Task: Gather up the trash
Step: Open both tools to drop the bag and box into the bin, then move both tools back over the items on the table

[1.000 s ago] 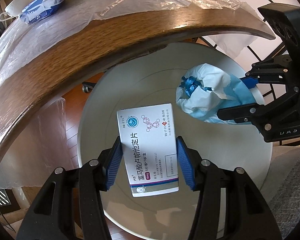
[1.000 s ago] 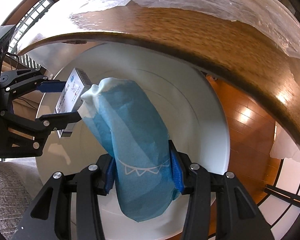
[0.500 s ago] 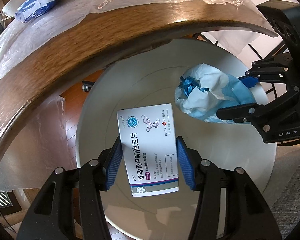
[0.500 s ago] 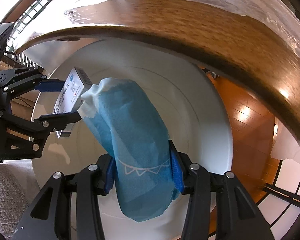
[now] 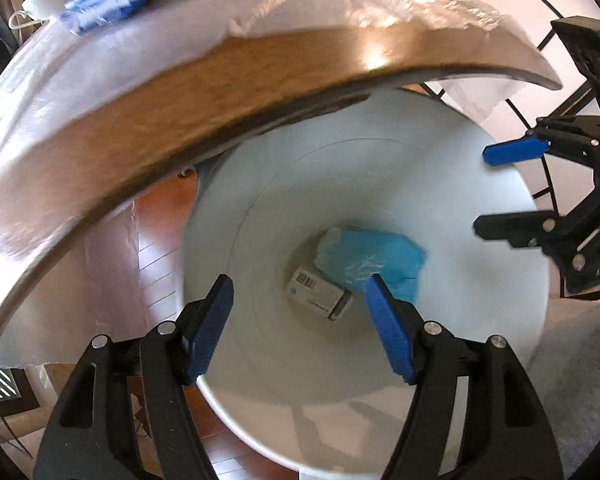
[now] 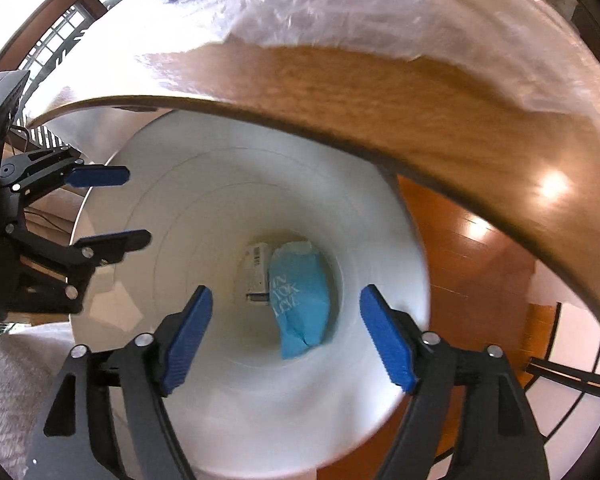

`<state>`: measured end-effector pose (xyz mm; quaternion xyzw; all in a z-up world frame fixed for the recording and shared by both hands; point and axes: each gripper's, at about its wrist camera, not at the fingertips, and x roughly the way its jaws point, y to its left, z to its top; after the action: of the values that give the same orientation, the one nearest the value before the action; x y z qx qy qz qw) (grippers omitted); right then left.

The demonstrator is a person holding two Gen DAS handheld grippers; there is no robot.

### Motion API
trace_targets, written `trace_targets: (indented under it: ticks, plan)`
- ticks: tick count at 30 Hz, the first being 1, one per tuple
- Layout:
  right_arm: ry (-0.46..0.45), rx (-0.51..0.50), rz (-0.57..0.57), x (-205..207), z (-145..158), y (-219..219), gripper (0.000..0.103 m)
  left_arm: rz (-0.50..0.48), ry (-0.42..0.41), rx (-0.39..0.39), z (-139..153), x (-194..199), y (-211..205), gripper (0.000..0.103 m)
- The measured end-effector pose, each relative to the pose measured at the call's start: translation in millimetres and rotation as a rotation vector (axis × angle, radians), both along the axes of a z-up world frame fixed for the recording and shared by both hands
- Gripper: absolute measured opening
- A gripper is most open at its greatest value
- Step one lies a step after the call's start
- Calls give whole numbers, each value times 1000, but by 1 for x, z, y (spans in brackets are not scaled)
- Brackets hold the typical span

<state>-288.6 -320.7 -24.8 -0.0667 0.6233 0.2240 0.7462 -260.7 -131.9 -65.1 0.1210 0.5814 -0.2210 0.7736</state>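
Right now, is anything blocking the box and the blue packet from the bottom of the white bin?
Nothing visible. The box and the blue packet already lie at the bottom of the white bin, touching. Both the left gripper and right gripper are open and empty above it.

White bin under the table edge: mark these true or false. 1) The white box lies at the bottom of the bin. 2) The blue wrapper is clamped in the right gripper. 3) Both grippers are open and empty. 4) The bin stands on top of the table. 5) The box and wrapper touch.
1) True: the white box lies at the bottom of the white bin.
2) False: the blue wrapper lies in the bin; the right gripper holds nothing.
3) True: the left gripper is empty too; both have just been opening.
4) False: it stands on the floor beside the table.
5) True.
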Motion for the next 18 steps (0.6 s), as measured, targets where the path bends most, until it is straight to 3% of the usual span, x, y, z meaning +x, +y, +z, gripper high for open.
trace_targets:
  ticks: [3,5,7,9,11,13,15,18]
  plan:
    - [-53,18,62,-17,41,-6,81,-39,-27,-25,31,-11,8,69]
    - [-105,42,101,-28,67,-11,89,-88,-75,-84,65,-20,14,79]
    - [-236,45,98,-33,103,-15,98,-108,-145,-136,95,-22,19,99]
    - [-381,55,4,-19,128,-20,99,-75,-246,-178,124,-17,26,101]
    - [-460,96,-117,-2,140,-30,99,6,-346,-190,142,-2,30,101]
    - [-443,216,-262,24,142,-47,99,114,-427,-179,151,18,37,101]
    - [-417,292,-369,45,137,-58,99,149,-424,-168,150,37,44,101]
    - [-429,213,-409,78,127,-45,99,239,-423,-170,141,60,53,101]
